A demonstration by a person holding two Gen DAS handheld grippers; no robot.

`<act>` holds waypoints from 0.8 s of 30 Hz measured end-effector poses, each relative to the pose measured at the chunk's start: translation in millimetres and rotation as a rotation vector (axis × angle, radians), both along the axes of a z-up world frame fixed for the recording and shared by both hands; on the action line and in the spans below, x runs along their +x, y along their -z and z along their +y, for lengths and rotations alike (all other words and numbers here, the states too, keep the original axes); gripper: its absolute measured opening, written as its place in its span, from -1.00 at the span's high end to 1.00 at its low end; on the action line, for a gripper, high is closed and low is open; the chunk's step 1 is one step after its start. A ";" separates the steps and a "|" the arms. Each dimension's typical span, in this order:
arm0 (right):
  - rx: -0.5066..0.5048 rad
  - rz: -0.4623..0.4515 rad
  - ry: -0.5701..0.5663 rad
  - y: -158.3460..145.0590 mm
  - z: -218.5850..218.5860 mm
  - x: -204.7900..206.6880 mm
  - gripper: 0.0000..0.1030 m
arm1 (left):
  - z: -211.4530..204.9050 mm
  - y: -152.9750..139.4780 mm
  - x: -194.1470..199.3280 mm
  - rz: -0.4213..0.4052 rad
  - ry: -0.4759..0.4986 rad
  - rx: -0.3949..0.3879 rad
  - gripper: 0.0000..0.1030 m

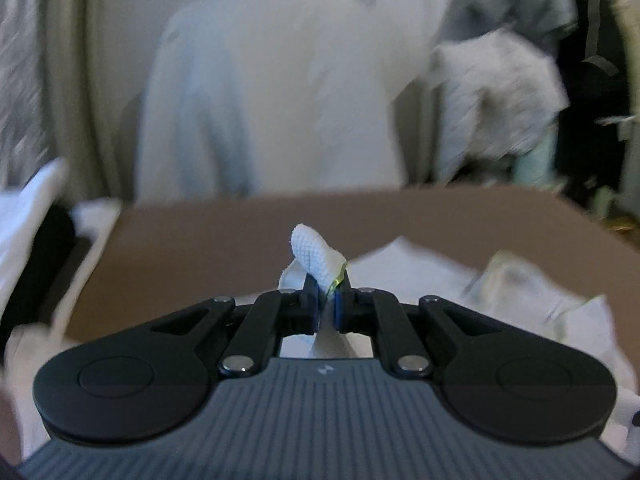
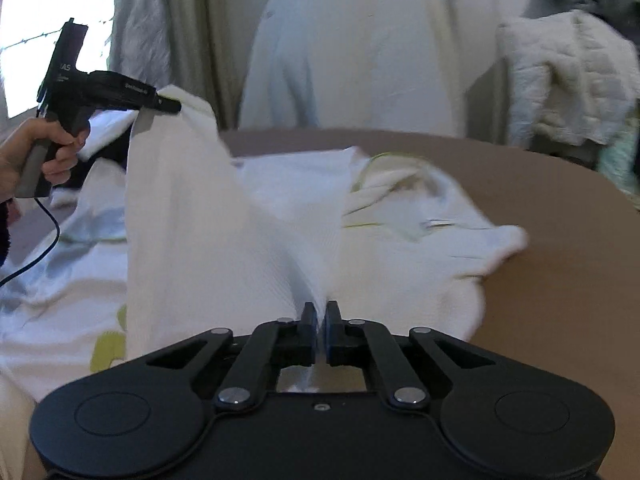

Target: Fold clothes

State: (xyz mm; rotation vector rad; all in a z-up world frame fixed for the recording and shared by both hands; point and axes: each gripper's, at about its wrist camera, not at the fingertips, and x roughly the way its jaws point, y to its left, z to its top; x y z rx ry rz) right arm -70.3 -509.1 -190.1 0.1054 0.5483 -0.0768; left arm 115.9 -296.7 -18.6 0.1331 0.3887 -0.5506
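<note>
While both tongs pinch one white garment (image 2: 224, 216), left tongs (image 1: 327, 300), right tongs (image 2: 320, 320), one brown table (image 2: 560, 280).

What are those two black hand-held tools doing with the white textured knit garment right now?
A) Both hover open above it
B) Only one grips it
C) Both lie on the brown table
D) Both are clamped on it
D: the left tool and the right tool each pinch the white textured knit garment between closed fingers.
</note>
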 end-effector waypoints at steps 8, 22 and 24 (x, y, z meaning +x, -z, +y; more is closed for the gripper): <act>-0.007 0.150 0.095 21.3 -12.1 -3.8 0.85 | -85.6 67.7 75.1 0.269 -0.076 0.214 0.44; 0.014 0.208 0.055 10.3 -2.0 26.1 0.07 | -53.1 117.9 -62.3 0.670 0.215 0.070 -0.39; 0.043 0.250 0.088 17.6 -4.7 24.9 0.80 | -50.4 120.5 -90.3 0.721 0.290 0.049 -0.40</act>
